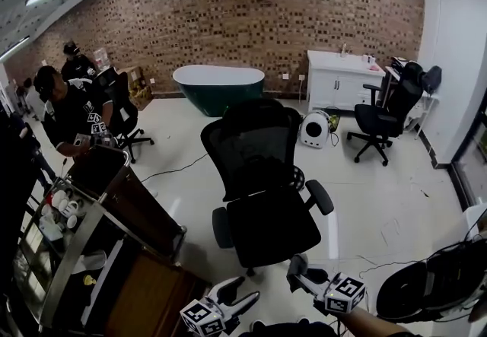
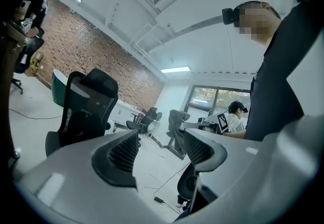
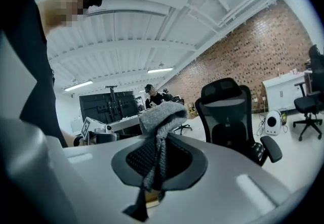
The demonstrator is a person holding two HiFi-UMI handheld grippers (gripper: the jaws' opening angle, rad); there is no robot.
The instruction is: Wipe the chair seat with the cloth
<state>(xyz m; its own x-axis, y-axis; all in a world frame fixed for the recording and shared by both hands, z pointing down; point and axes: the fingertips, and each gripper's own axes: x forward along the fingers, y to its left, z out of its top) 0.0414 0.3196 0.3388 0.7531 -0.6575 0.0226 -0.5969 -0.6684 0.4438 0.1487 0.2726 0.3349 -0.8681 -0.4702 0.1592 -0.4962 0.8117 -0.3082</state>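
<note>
Right gripper view: right hand-held gripper (image 3: 157, 161) clamped on grey cloth (image 3: 162, 114), bunched above jaws; left hand-held gripper (image 2: 162, 148) spread, empty.

The left gripper (image 2: 161, 143) has its jaws apart with only the white floor (image 2: 152, 165) showing between the ribbed black pads (image 2: 124, 152). A black mesh-backed chair (image 2: 85, 109) stands upright at left in front of a brick wall (image 2: 93, 51). A dark cable (image 2: 169, 180) runs across the floor, and a person (image 2: 276, 81) in dark clothing fills the right edge (a second, seated person (image 2: 235, 117) is visible far behind).
</note>
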